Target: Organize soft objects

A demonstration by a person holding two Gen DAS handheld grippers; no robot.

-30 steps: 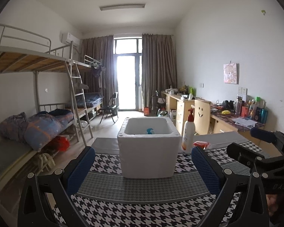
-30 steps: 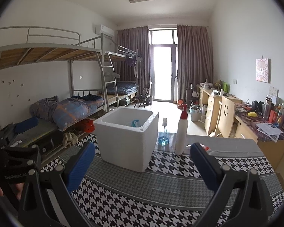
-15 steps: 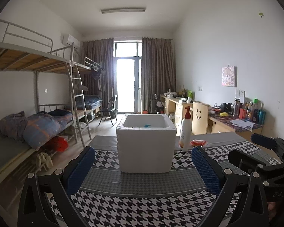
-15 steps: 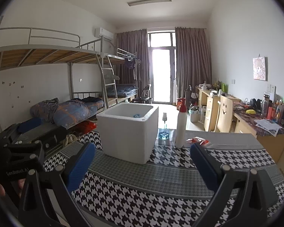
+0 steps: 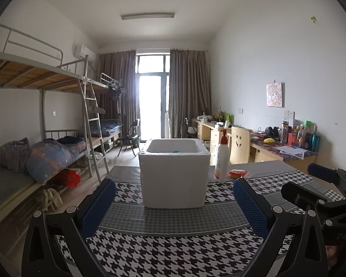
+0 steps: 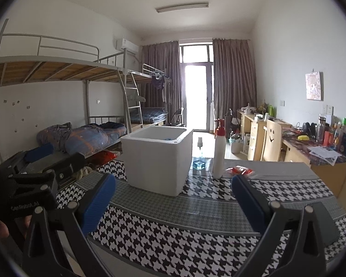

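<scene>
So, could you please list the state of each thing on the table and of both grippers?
left gripper: open, empty
right gripper: open, empty
white foam box: lidless, upright, something blue inside
pump bottle: upright
small spray bottle: upright, behind the box
red packet: lying flat

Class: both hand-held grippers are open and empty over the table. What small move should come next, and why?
Probably advance the right hand-held gripper toward the red packet beside the pump bottle: it lies outside the white foam box, and nothing is held.
</scene>
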